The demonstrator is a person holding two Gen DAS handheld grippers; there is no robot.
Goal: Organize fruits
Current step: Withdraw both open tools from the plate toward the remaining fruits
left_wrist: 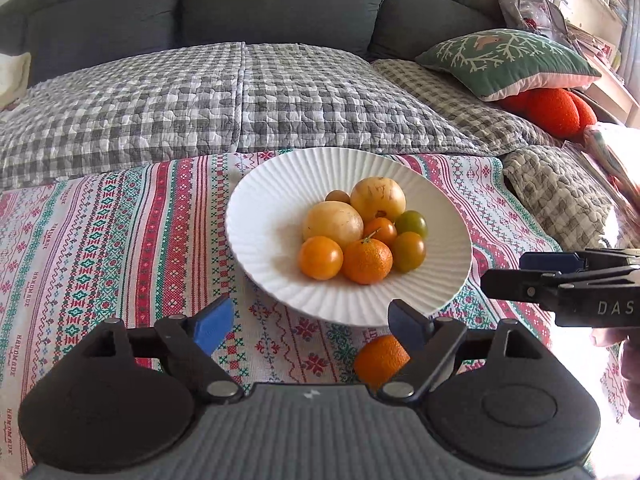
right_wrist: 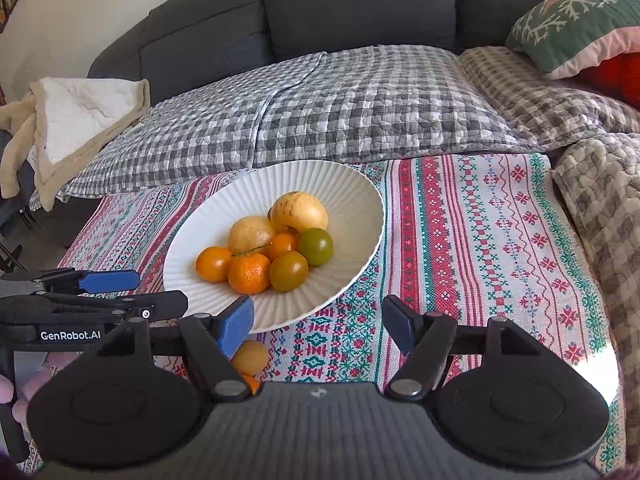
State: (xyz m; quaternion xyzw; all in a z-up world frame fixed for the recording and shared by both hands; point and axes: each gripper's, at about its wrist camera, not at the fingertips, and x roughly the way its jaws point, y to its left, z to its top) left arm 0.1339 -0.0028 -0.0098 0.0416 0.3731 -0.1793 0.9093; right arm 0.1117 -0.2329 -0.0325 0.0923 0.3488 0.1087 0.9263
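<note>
Loose mandarin [left_wrist: 380, 358] on patterned cloth [left_wrist: 120, 240], just before white plate [left_wrist: 272, 200]. Left gripper [left_wrist: 312, 326]: jaws released, empty. Plate: piled fruits [left_wrist: 360, 228]. Right gripper [right_wrist: 320, 320]: jaws released, empty.

You get bright daylight from the right, blowing out the near right corner of the striped embroidered tablecloth [left_wrist: 576, 380]. Both fisheye views stay sharp, bending at the edges, shadows soft.
</note>
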